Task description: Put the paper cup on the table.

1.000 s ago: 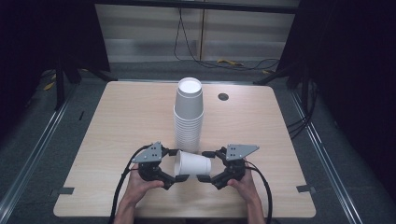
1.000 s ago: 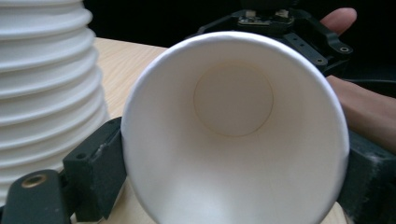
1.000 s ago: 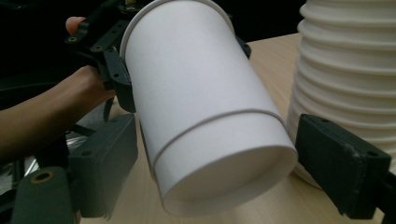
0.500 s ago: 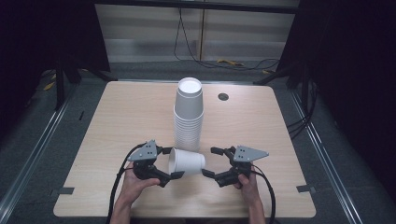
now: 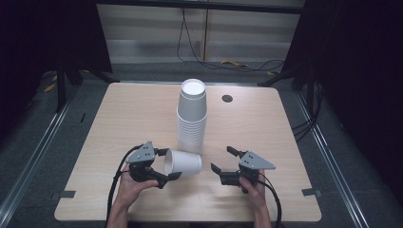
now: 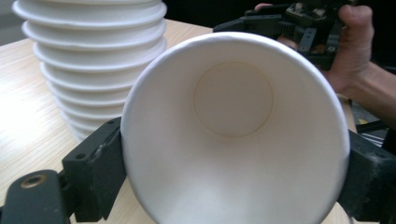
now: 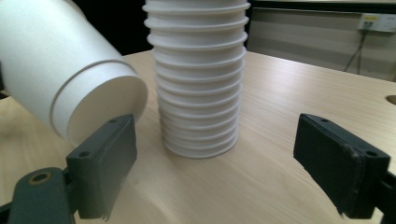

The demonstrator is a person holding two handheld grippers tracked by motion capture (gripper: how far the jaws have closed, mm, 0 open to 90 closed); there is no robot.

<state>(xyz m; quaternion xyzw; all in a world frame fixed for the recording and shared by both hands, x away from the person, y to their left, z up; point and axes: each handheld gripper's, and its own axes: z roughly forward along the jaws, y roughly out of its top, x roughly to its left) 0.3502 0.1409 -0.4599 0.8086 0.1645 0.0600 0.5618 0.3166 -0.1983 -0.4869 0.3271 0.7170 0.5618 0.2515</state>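
A tall stack of upside-down white paper cups (image 5: 192,118) stands mid-table. Just in front of it one white paper cup (image 5: 183,162) lies sideways off the table, its rim held between the jaws of my left gripper (image 5: 168,164). In the left gripper view the cup's (image 6: 233,140) mouth faces the camera, with the stack (image 6: 88,60) behind on the left. My right gripper (image 5: 221,158) is open, a short way right of the cup's base. In the right gripper view the gripper's (image 7: 224,165) jaws stand wide apart, the cup's base (image 7: 70,79) is at upper left and the stack (image 7: 198,79) stands ahead.
The light wooden table (image 5: 119,118) has a small round hole (image 5: 227,98) at its back right. Cables (image 5: 237,64) lie on the floor behind it. A person's hand holds the right gripper (image 6: 299,23) in the left gripper view.
My right gripper has drawn back to the right, away from the cup's base, with its jaws apart. The left gripper keeps hold of the cup and has shifted slightly left.
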